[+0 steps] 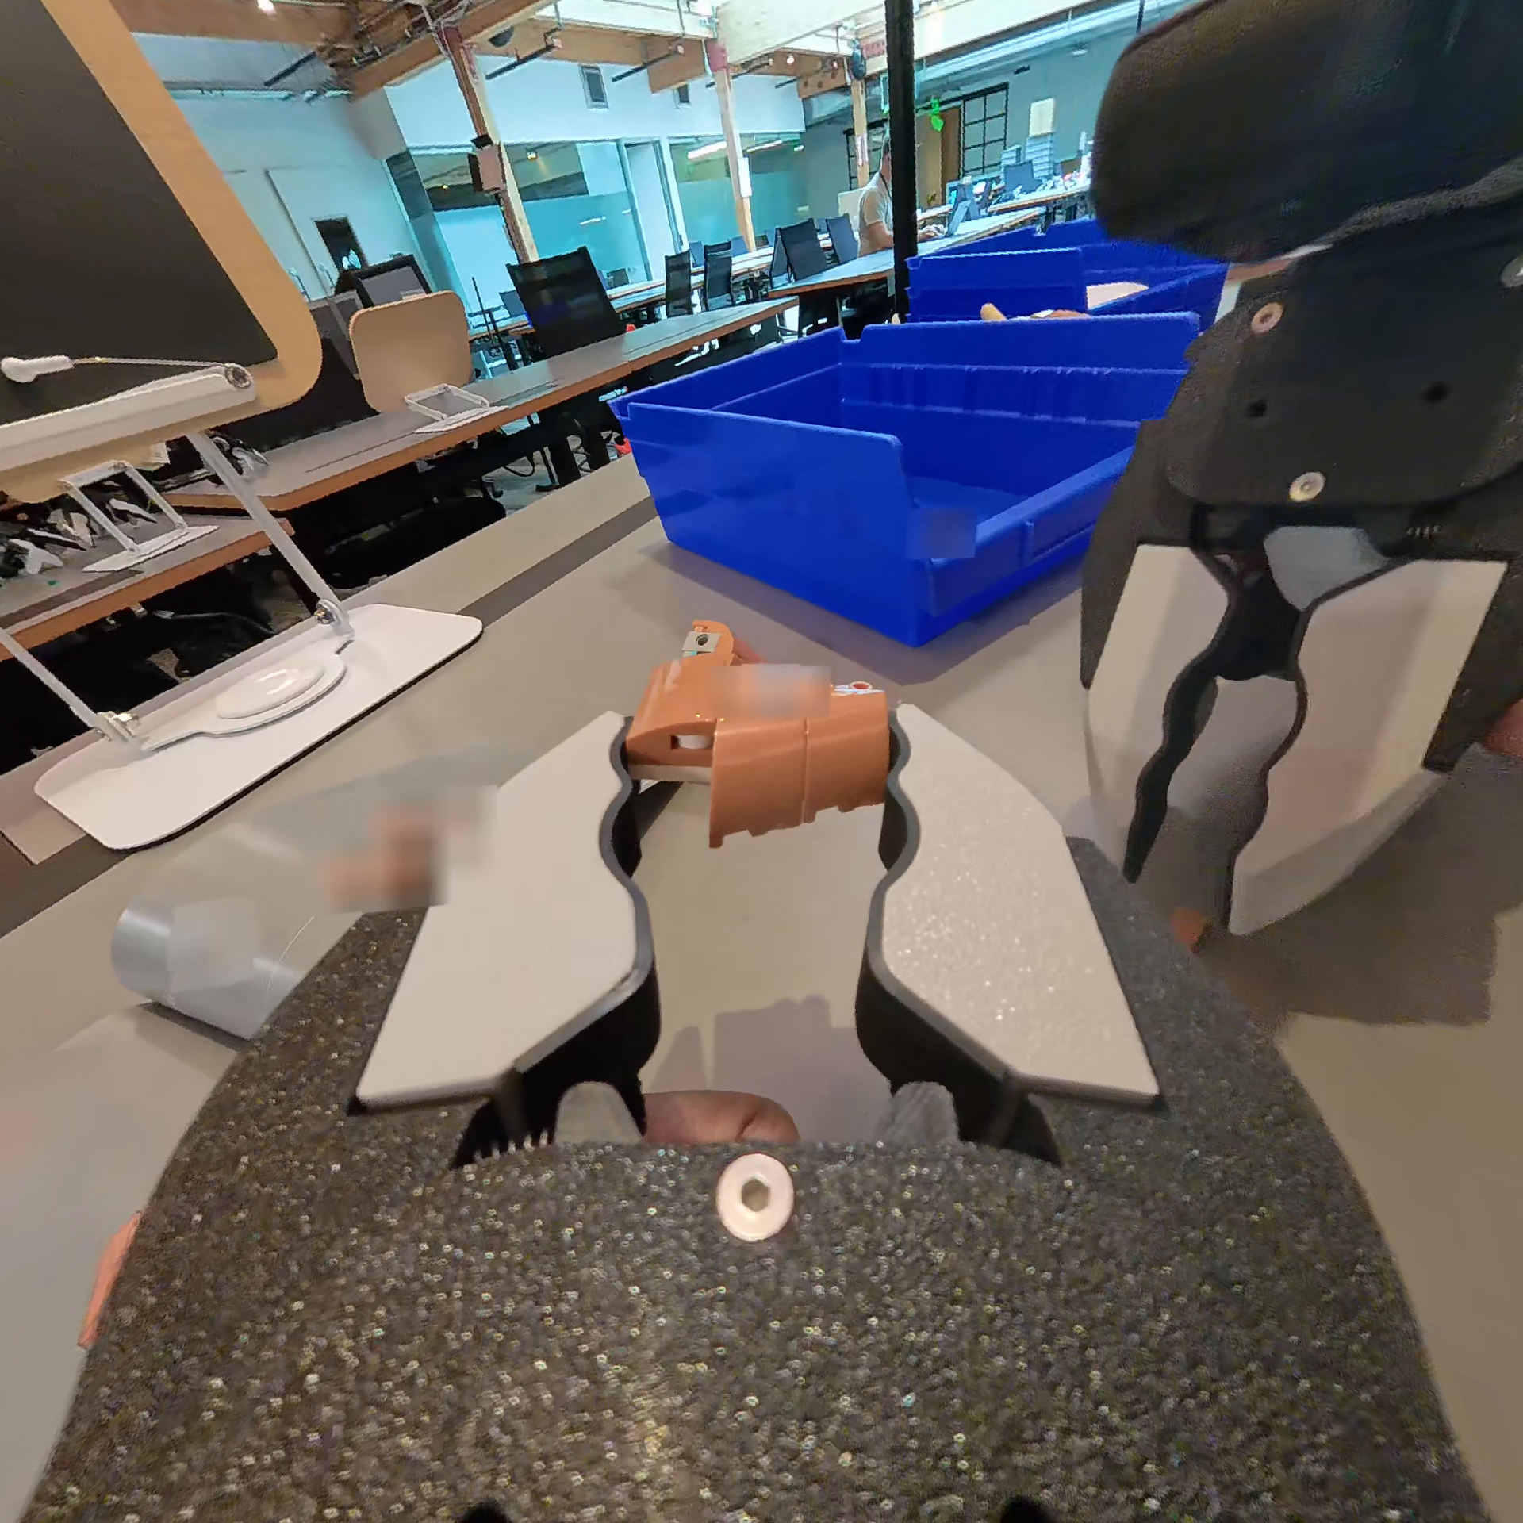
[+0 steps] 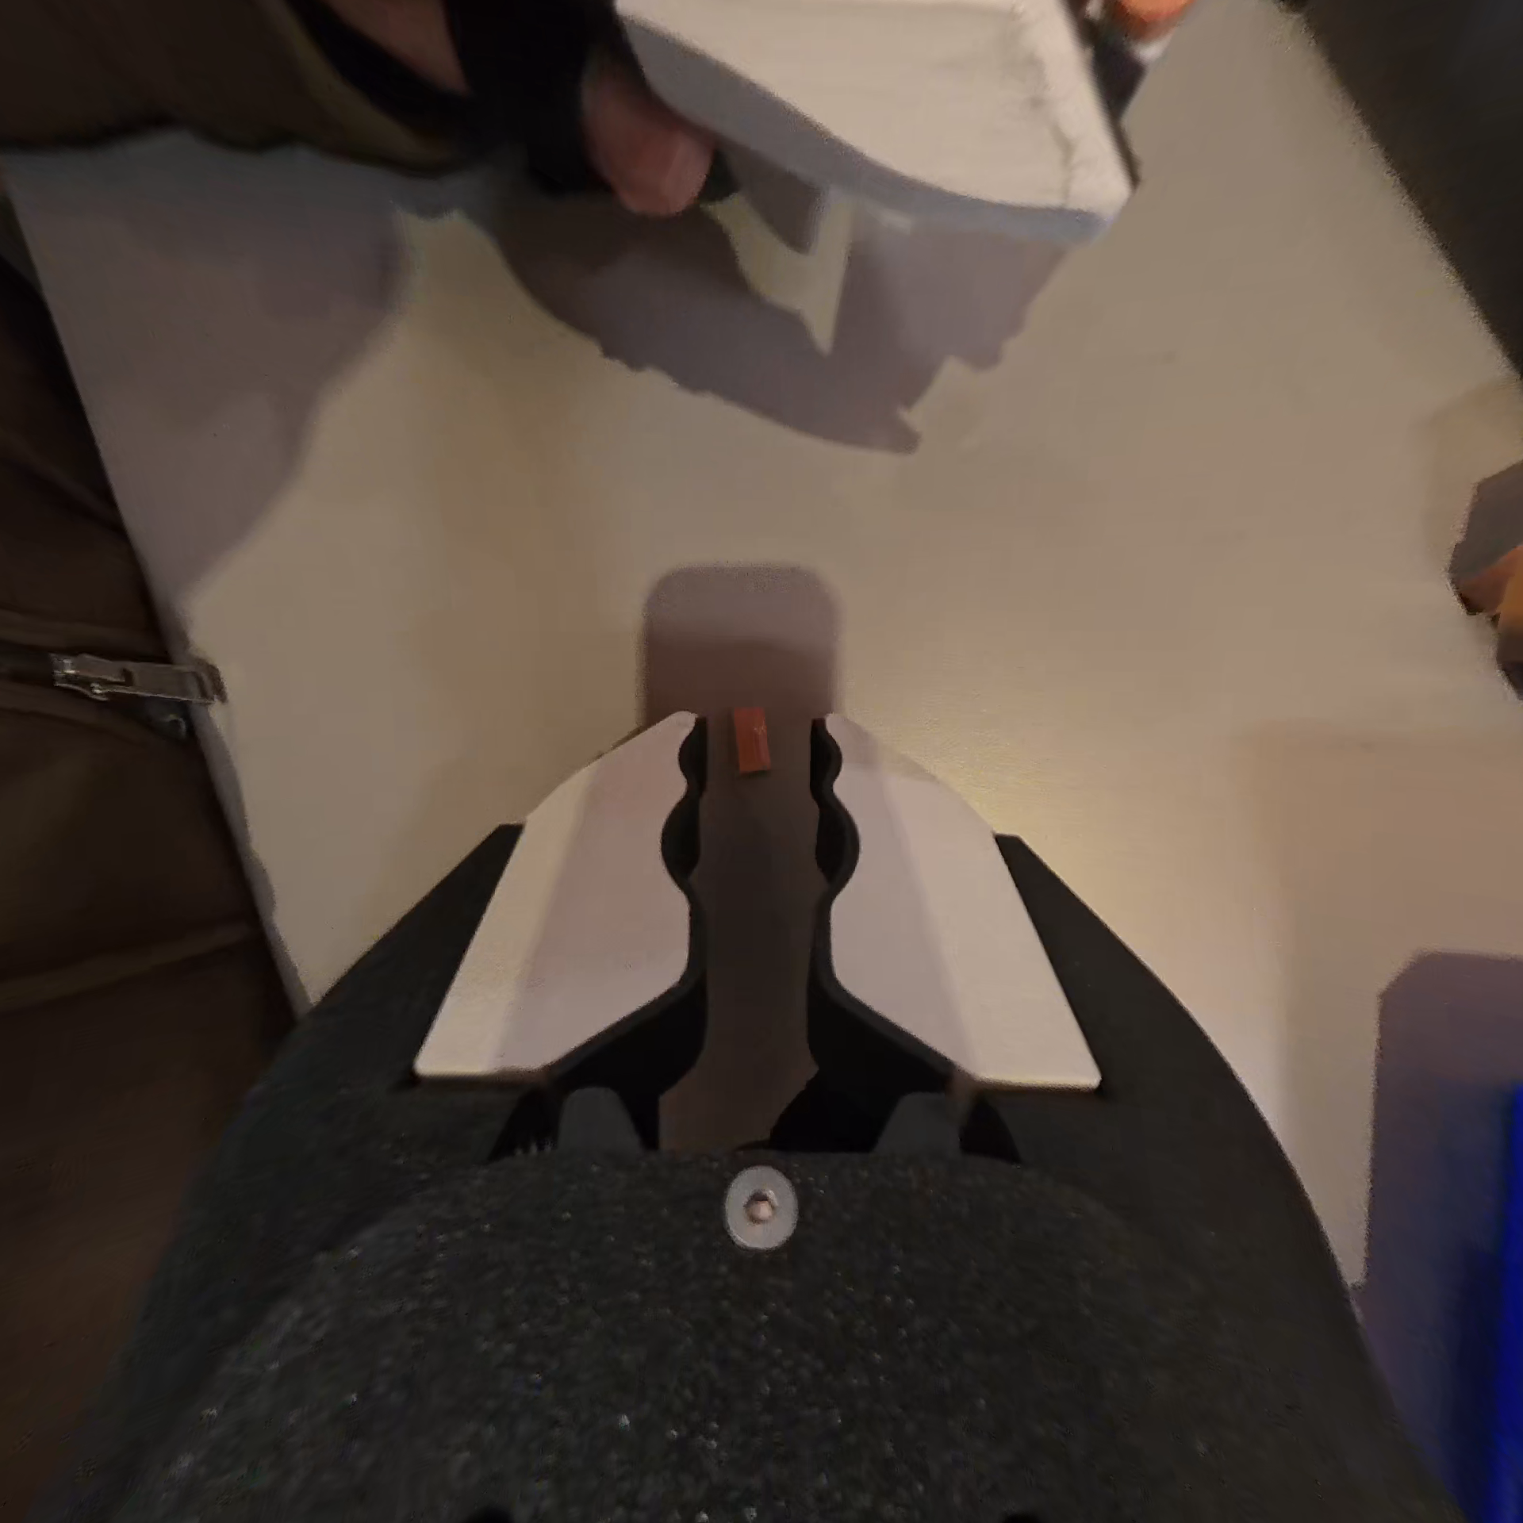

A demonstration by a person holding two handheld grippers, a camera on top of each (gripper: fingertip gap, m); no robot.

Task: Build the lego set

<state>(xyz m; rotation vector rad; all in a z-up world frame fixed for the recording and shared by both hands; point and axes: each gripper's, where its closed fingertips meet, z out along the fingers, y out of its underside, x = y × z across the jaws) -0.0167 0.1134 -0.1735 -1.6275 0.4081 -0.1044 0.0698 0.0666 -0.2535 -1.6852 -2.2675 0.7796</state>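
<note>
Lego sub-assembly (image 1: pixel 766 766): tan-brown, several curved shell pieces clipped together, with a pale plate showing under its 9 o'clock end. It sits at the tips of the left gripper (image 1: pixel 756 770), whose jaws are pinching it from both sides. From the left wrist view it appears to hang just above the grey table (image 1: pixel 527 577), though I cannot tell for sure whether its underside touches.

Small reddish-brown brick (image 2: pixel 751 740): lies on the table between the tips of the right gripper (image 2: pixel 754 746), which points down at it. Jaws spread, a clear gap on either side of the brick, no contact. The view is blurred, so the stud side is not readable.

Handling, as judged:
- Both items are light, rigid plastic with a glossy, slick surface.
- Sub-assembly is stiff but could come apart at its seams. Hold across the flat side faces, not the curved top, where the pads would slide.
- Small brick is liable to skate or tip under an uneven close. Centre it and take the two long parallel faces, low on the tips.

Surroundings: blue bin (image 1: pixel 890 511) at 12 to 1 o'clock beyond the assembly; white stand (image 1: pixel 247 709) at 9 to 10 o'clock.
</note>
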